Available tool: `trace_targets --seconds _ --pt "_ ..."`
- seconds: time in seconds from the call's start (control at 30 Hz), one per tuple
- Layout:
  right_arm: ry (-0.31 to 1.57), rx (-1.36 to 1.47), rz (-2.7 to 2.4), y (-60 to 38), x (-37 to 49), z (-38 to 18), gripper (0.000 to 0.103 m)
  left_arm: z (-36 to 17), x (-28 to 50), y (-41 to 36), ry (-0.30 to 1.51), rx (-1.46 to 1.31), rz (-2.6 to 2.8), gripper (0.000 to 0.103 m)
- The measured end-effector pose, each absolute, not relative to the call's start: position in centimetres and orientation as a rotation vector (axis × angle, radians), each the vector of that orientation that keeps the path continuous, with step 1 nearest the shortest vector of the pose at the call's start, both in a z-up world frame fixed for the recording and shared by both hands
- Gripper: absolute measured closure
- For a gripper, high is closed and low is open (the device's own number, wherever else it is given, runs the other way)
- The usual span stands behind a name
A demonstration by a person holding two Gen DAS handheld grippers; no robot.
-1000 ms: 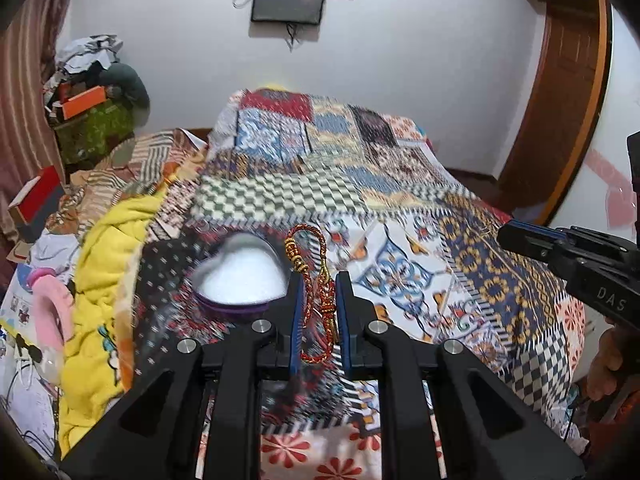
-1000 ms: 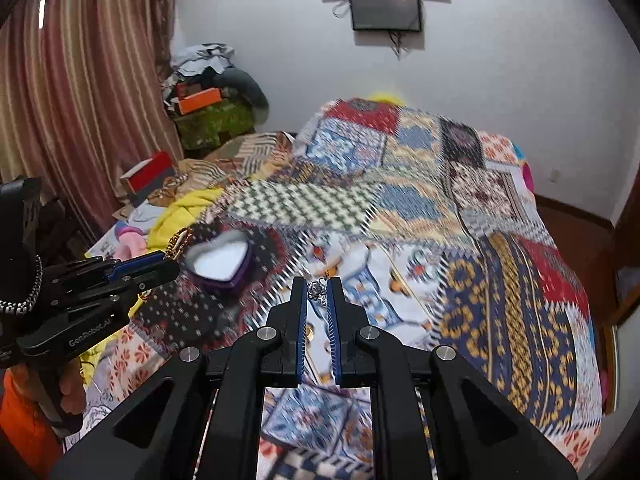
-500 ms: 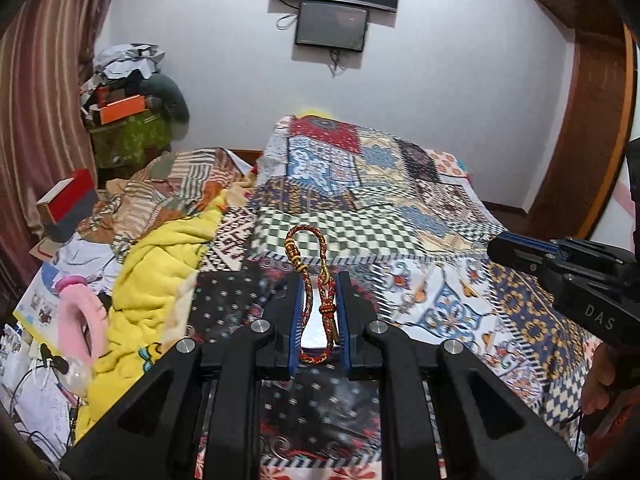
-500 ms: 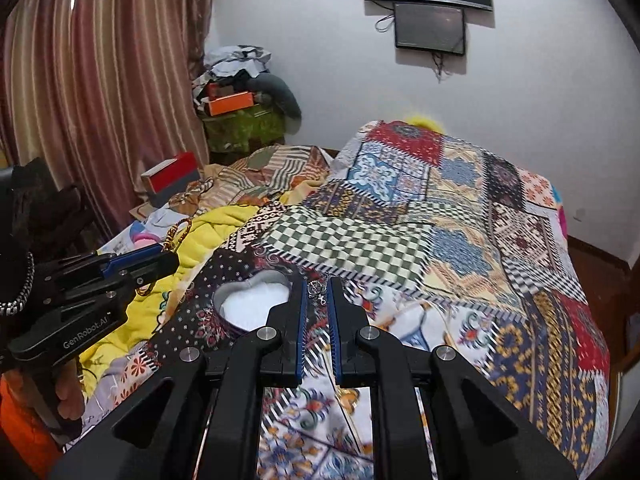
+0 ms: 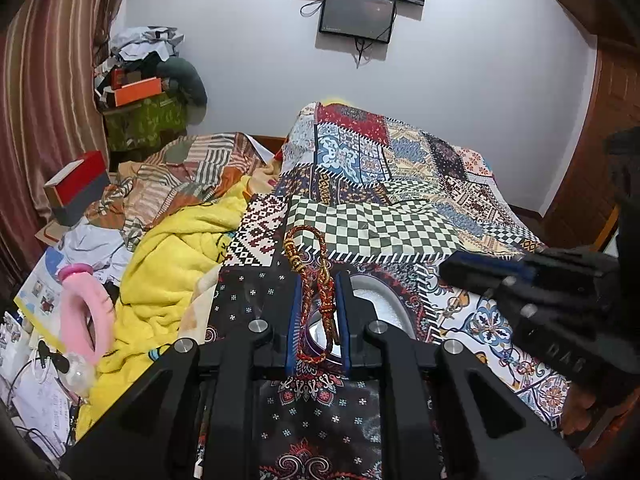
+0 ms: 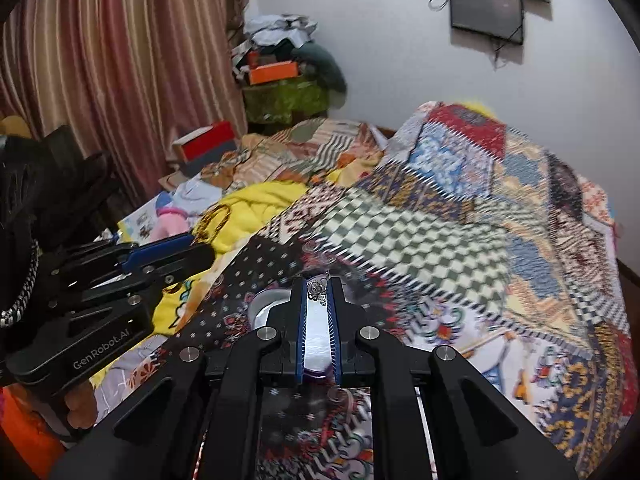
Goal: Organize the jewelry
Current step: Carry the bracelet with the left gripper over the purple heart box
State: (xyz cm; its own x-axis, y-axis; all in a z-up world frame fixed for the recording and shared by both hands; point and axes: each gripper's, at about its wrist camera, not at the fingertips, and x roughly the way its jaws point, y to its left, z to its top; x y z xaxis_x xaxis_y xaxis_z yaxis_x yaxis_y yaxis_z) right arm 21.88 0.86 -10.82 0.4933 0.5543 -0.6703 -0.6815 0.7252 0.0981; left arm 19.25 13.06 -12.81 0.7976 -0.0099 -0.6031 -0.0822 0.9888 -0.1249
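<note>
My left gripper [image 5: 319, 280] is shut on a red and gold braided bracelet [image 5: 316, 280] whose loop sticks up past the fingertips. Right below and behind it lies the open heart-shaped purple box [image 5: 380, 300] with white lining, on the patchwork bedspread [image 5: 380, 208]. My right gripper [image 6: 318, 286] is shut on a small silver jewelry piece [image 6: 318, 288] pinched at its tips, directly above the same box [image 6: 264, 304]. Each gripper appears in the other's view: the right one [image 5: 480, 266] beside the box, the left one [image 6: 196, 240] with the bracelet [image 6: 212, 222].
A yellow blanket [image 5: 172, 264] and striped cloth [image 5: 180, 176] lie left of the bedspread. A pink ring-shaped item [image 5: 84, 312], papers and a red and grey box [image 5: 76, 188] sit at the far left. Clutter is stacked in the corner by the curtain [image 6: 120, 80]. A wooden door [image 5: 592, 160] stands at right.
Both grippers have moved closer over the heart-shaped box, each still holding its piece; the right gripper now sits directly above the box and nearer the left one.
</note>
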Motion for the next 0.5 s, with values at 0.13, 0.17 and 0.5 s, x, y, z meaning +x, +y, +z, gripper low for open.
trace_targets --seconds 0.13,0.17,0.5 --pt "0.806 -0.214 0.78 2.1 22.8 -12.8 0.094 -13.6 20.2 13.4 0.664 -0.168 0.021 0.089" --pt "0.823 -0.22 0.784 2.3 23.0 -13.4 0.094 -13.7 20.4 13.5 0.668 -0.172 0.014 0.089" --pt "0.892 -0.259 0.792 2.5 24.1 -15.9 0.094 -15.7 23.0 12.2 0.726 -0.182 -0.057 0.089"
